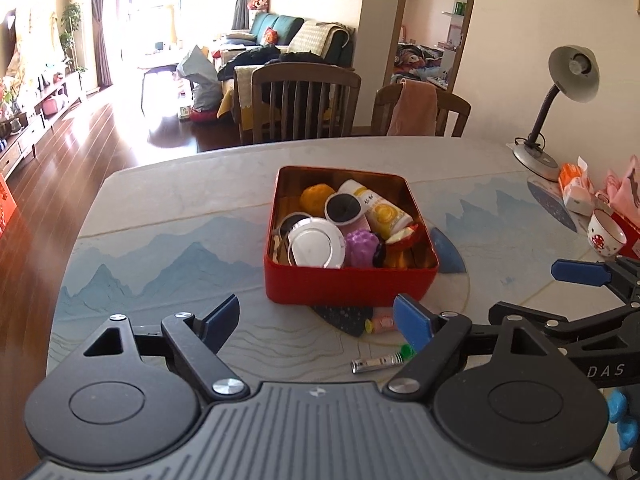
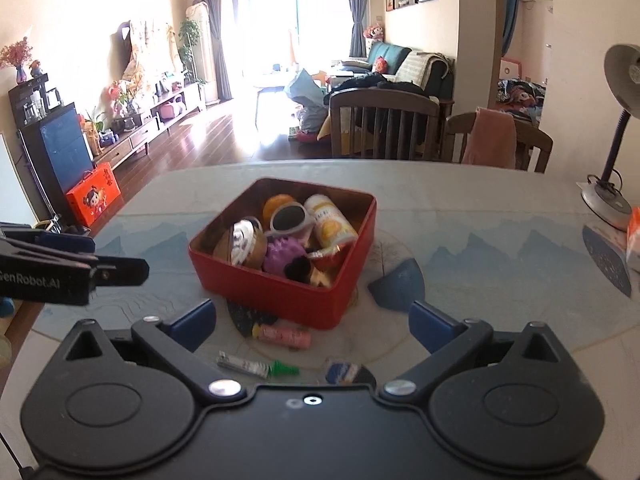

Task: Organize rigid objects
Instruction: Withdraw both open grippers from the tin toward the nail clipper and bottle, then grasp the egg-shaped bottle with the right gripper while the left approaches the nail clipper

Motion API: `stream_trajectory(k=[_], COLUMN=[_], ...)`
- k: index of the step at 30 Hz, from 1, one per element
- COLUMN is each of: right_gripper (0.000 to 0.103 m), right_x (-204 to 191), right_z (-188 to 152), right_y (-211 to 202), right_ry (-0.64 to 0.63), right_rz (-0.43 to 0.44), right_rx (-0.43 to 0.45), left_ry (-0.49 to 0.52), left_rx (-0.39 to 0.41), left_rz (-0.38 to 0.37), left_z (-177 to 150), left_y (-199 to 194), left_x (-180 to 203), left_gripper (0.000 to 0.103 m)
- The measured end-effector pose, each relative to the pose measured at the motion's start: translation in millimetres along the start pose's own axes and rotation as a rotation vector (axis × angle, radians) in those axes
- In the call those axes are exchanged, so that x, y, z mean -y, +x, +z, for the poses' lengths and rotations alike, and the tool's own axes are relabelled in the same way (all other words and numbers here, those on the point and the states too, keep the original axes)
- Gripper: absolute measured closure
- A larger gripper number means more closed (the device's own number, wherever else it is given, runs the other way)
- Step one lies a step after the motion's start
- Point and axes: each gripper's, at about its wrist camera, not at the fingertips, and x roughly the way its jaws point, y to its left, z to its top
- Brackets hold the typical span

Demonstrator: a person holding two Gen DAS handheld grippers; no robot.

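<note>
Left wrist view shows the red tin [image 1: 348, 286] standing near the middle of the worktop [image 1: 168, 208], on a cloth printed with blue mountains. Inside it lie an orange ball [image 1: 316, 197], a dark round lid [image 1: 343, 209], a yellow-and-white bottle [image 1: 380, 208], a silver round lid [image 1: 316, 242] and a purple knobbly toy [image 1: 362, 248], all crowded together. Just in front of the tin, on the worktop, rest a pink tube [image 2: 286, 336], a small metal nail clipper [image 2: 242, 365] with a green piece [image 2: 284, 370] beside it, and a blue-and-white item [image 2: 346, 372] too blurred to name.

Nearest the camera, the left tool [image 1: 318, 318] stands with its 2 blue pads wide apart and nothing between them. To its right the right tool [image 2: 312, 318] is spread wider still, also gripping nothing; the loose items lie below its gap.

Farther off, a grey desk lamp [image 1: 560, 96] and a white cup [image 1: 604, 234] sit at the right edge, and 2 wooden chairs [image 1: 306, 104] stand behind the worktop.
</note>
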Motion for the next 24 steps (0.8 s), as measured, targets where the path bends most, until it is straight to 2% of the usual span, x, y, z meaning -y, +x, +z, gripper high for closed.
stream_trajectory(k=[8, 14, 24], right_gripper=[0.0, 0.001, 0.007], right_x=[9, 19, 35], right_z=[-23, -33, -40], right_y=[1, 15, 52], right_ry=[0.007, -0.029, -0.134], right_rz=[-0.009, 0.044, 0.126], right_rx=[-0.038, -0.085, -0.172], left_ry=[0.0, -0.029, 0.018], left_rx=[-0.045, -0.116, -0.162], left_rz=[-0.005, -0.02, -0.036], left_z=[-24, -39, -50], left_y=[8, 35, 77], left_x=[7, 14, 29], left_gripper=[0.019, 0.019, 0.019])
